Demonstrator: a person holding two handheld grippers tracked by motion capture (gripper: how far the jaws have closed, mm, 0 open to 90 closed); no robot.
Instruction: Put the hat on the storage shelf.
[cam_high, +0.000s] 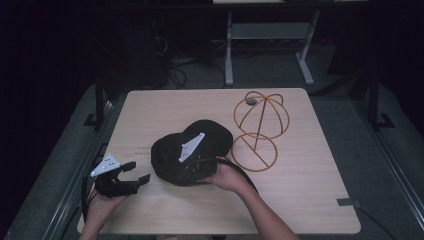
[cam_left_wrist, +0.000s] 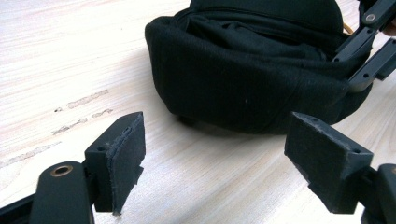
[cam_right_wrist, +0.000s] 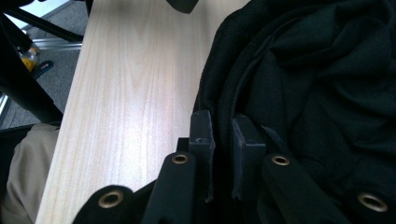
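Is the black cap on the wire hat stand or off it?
Off. The black cap lies on the table beside the wire hat stand, its rim pinched by the right tongs.

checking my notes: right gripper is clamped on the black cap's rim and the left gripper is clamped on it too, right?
Not quite. The right gripper is shut on the cap rim, but the left gripper is open and clear of it, as the left gripper view shows.

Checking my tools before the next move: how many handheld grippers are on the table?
2. The left gripper rests open near the table's left front edge; the right gripper is clamped on the black fabric cap's rim at mid-table.
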